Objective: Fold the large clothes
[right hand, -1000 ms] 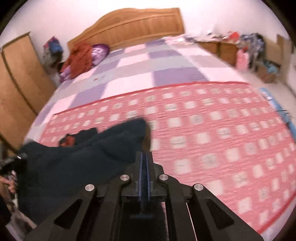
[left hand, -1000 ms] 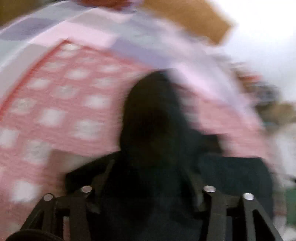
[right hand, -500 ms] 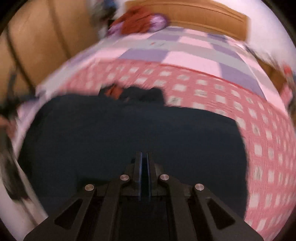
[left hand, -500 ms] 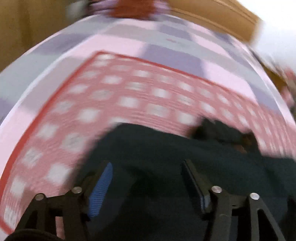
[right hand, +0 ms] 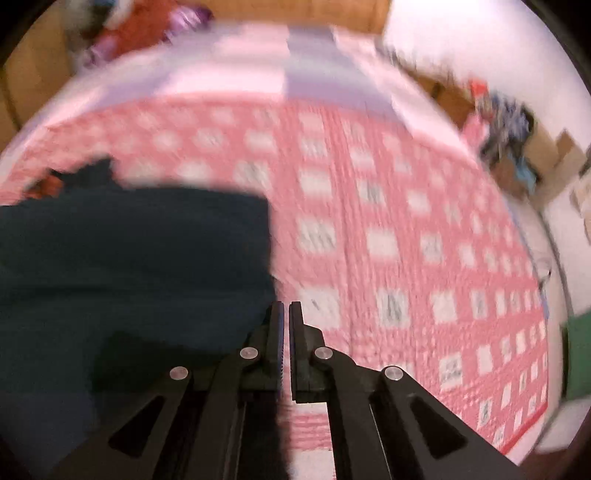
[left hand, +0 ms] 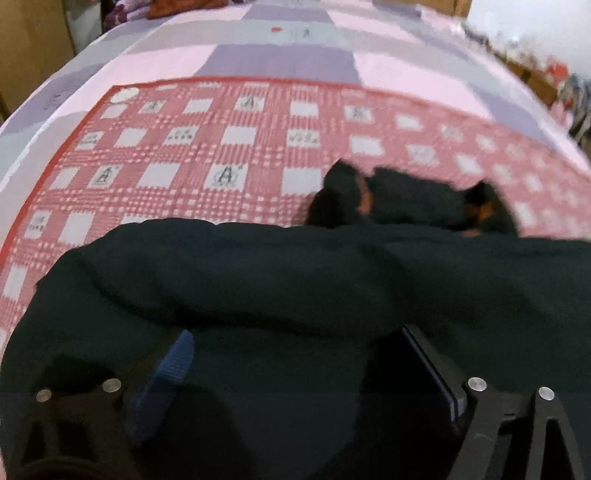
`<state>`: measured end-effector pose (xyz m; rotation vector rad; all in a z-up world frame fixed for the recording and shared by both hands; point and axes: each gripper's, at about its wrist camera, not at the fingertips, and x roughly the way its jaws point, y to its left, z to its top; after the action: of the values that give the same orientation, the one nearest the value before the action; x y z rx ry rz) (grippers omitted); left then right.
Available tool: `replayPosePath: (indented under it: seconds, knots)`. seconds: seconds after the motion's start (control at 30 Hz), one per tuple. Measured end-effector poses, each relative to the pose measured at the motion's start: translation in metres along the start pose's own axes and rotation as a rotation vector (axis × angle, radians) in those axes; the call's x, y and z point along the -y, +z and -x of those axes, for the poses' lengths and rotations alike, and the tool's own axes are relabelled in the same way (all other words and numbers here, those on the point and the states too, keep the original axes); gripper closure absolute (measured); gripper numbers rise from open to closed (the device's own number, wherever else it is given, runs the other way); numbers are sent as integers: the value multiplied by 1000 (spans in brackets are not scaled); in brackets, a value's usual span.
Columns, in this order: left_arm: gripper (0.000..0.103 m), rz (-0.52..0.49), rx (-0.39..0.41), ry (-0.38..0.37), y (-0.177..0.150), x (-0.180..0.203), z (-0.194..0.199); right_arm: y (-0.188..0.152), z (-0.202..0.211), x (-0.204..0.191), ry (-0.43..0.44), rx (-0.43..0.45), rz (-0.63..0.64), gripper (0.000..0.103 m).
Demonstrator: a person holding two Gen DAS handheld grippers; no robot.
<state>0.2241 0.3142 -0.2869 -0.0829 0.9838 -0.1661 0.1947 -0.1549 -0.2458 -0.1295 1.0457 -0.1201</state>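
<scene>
A large dark navy garment lies on a red-and-white checked mat on the bed. Its hood or collar with an orange lining bunches at the far side. My left gripper is open, its blue-padded fingers spread over the garment's near edge, holding nothing. In the right wrist view the garment fills the left half. My right gripper is shut, its jaws nearly touching at the garment's right edge; whether cloth is pinched between them is unclear.
The bed has a pink and purple checked sheet beyond the mat. A wooden headboard and a red and purple clothes pile are at the far end. Clutter and boxes stand at the right.
The left gripper has opened and let go of the garment, which now lies spread on the mat. The right gripper has swung to the garment's right edge and stays shut.
</scene>
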Motion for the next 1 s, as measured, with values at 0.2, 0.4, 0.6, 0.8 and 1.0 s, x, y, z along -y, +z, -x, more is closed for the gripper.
replayPosePath:
  seconds: [0.2, 0.4, 0.6, 0.8, 1.0]
  knots:
    - [11, -2, 42, -61, -42, 32, 42, -16, 74, -118, 305, 175, 250, 99]
    - [0, -61, -11, -24, -31, 50, -21, -16, -5, -140, 365, -13, 299, 103]
    - [0, -38, -14, 37, 1, 36, -31, 28, -41, -68, 207, -6, 99, 103]
    - [0, 54, -21, 238, -40, -62, 4, 5, -58, 39, 111, -74, -4, 103]
    - [6, 192, 40, 231, -89, -82, 77, -39, 12, 62, -17, 71, -25, 103]
